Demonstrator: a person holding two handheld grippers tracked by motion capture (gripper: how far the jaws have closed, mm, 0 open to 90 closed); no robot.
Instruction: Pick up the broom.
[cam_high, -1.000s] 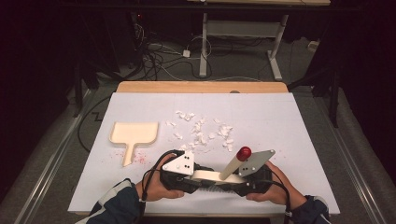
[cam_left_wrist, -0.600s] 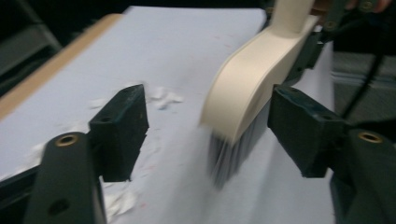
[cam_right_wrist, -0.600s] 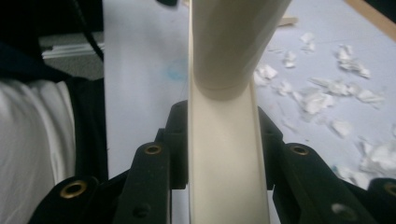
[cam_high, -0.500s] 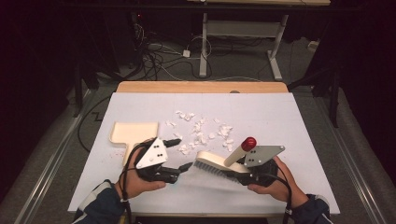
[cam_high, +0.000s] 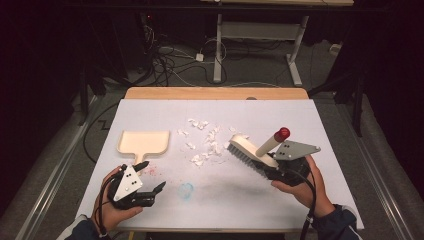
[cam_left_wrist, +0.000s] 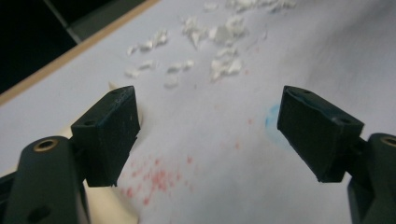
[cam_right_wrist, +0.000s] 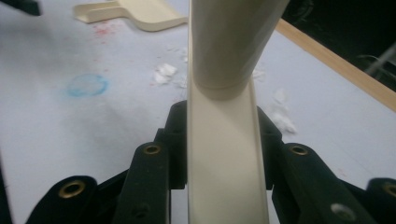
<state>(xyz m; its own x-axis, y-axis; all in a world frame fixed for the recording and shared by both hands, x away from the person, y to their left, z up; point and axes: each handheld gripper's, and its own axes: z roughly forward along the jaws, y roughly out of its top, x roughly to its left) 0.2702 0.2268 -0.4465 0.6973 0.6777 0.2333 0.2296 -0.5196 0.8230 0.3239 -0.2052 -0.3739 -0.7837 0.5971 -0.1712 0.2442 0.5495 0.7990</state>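
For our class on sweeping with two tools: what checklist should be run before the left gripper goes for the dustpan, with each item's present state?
1. Left gripper jaws open, just opened, nothing between them: ok.
2. Right gripper clamped on the brush: ok.
3. Dustpan flat on the table, handle toward the left gripper: ok.
4. Dustpan handle between the left jaws: not ok, beside one jaw.
5. Paper scraps between dustpan and brush: ok.

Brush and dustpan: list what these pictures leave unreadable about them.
- Brush: in the right gripper view its bristles are hidden beneath its own back, and the handle top is cut off by the upper edge.
- Dustpan: in the left gripper view, mostly hidden behind the left gripper's open jaw.
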